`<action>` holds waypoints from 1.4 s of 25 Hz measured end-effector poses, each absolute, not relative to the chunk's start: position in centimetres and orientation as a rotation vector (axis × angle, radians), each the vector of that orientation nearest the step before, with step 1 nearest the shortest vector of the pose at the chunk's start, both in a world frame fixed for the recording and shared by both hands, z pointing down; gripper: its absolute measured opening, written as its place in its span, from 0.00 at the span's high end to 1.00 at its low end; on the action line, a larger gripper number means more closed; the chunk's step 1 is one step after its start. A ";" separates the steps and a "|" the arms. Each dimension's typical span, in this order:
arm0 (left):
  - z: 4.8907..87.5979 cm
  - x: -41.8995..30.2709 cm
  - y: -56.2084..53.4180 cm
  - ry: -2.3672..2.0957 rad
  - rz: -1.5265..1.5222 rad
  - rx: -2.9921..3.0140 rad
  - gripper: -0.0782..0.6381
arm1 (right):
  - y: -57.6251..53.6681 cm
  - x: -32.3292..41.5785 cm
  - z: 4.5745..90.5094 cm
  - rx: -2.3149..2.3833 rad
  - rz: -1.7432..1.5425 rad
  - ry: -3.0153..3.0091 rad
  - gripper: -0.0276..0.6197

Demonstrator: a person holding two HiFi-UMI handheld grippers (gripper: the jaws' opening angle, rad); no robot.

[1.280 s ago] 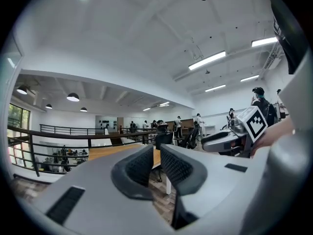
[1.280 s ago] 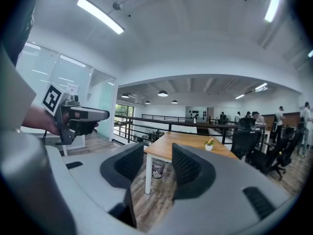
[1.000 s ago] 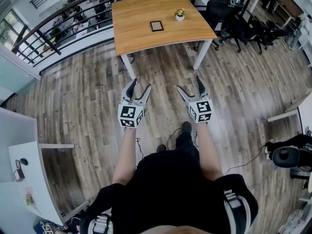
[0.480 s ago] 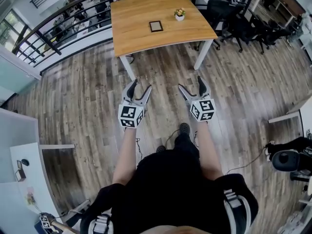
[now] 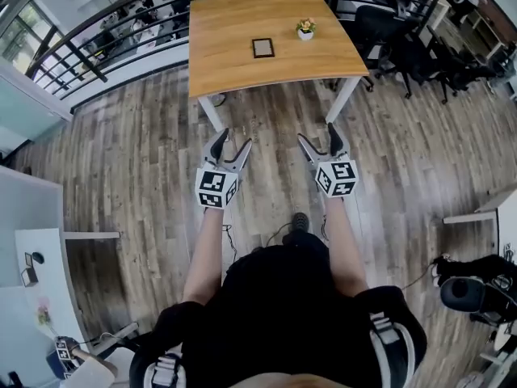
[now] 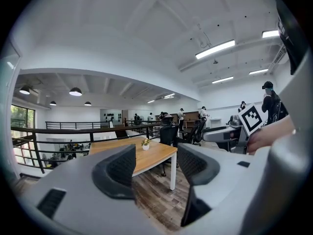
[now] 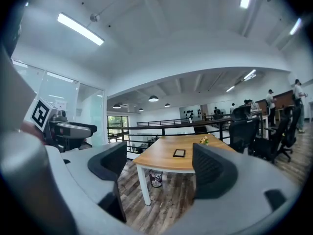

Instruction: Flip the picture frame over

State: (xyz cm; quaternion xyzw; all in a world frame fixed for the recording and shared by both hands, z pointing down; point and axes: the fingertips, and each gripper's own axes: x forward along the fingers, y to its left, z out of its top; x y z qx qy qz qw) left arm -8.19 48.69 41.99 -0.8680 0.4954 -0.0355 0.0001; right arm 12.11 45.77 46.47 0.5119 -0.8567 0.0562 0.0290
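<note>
Person [image 5: 283, 305] nearer table [image 5: 230, 55] with picture frame [image 5: 262, 48]

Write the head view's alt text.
A person holds the left claw and right claw open and empty above floor, short of a table bearing a picture frame and flower pot. The right claw's jaws have just been closing.

Head view: from above the person, facing forward and steeply down onto the grey-brown wood-plank floor [image 5: 121, 160]; left hand-held gripper [image 5: 230, 140] and right hand-held gripper [image 5: 317, 134] near, light wooden rectangular desk on white legs [image 5: 234, 55] well ahead. Gripper views: from just behind each pair of jaws, facing level across the room. Shared by all three: the desk [image 6: 152, 155] [image 7: 159, 155], framed between the jaws in both gripper views; opposite gripper at each inner edge.
</note>
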 end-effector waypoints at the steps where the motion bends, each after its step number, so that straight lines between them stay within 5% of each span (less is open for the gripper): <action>1: 42.0 -7.8 48.1 1.559 -0.130 -2.718 0.51 | 44.9 12.3 46.6 1.568 0.177 -2.647 0.32; 35: 44.2 0.2 34.9 1.961 0.054 -2.685 0.51 | 29.1 20.6 48.6 1.288 0.226 -2.716 0.34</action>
